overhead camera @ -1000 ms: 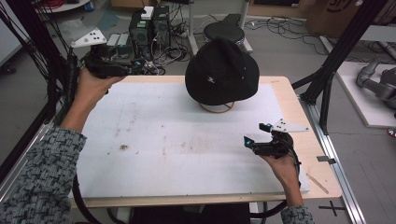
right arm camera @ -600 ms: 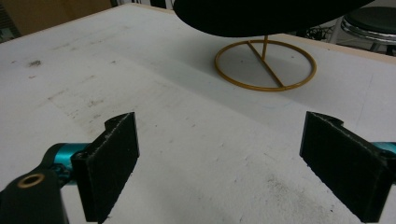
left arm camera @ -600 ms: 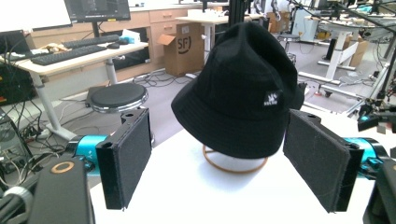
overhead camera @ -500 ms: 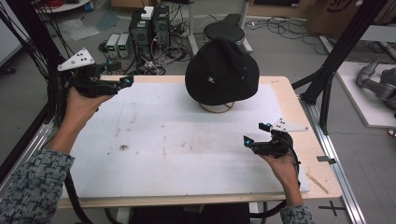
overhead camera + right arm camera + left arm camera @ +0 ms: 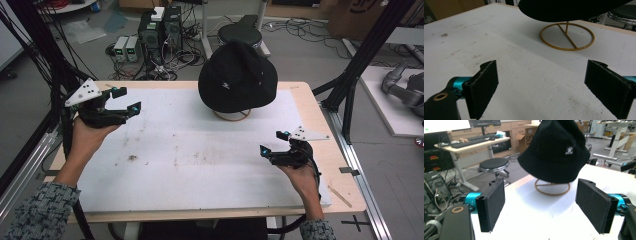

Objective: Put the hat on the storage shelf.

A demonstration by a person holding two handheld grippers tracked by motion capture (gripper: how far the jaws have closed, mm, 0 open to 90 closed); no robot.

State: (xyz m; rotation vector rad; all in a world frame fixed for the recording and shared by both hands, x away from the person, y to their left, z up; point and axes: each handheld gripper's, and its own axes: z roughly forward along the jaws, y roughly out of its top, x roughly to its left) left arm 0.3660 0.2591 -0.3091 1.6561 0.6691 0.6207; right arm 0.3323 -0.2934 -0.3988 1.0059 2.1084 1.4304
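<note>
A black bucket hat [image 5: 236, 76] with a small white logo rests on a gold wire stand [image 5: 232, 115] at the back middle of the table. In the left gripper view the hat [image 5: 554, 150] rises ahead above the stand's ring [image 5: 552, 188]. My left gripper [image 5: 126, 100] is held open above the table's back left corner, pointing toward the hat, nothing between its pads [image 5: 492, 203]. My right gripper [image 5: 272, 142] hovers open low over the right side of the table, facing the stand's ring [image 5: 567, 37]; the hat's brim [image 5: 569, 10] hangs above it.
A white sheet [image 5: 185, 150] covers the wooden table [image 5: 310, 110], with dark smudges at the left. Computer boxes [image 5: 160, 25], cables and a black stool [image 5: 240, 34] stand on the floor behind. Black frame posts [image 5: 360, 70] flank the table.
My left gripper has swung from behind the back left edge down and in over the table, turning to face the hat. The right gripper has barely moved.
</note>
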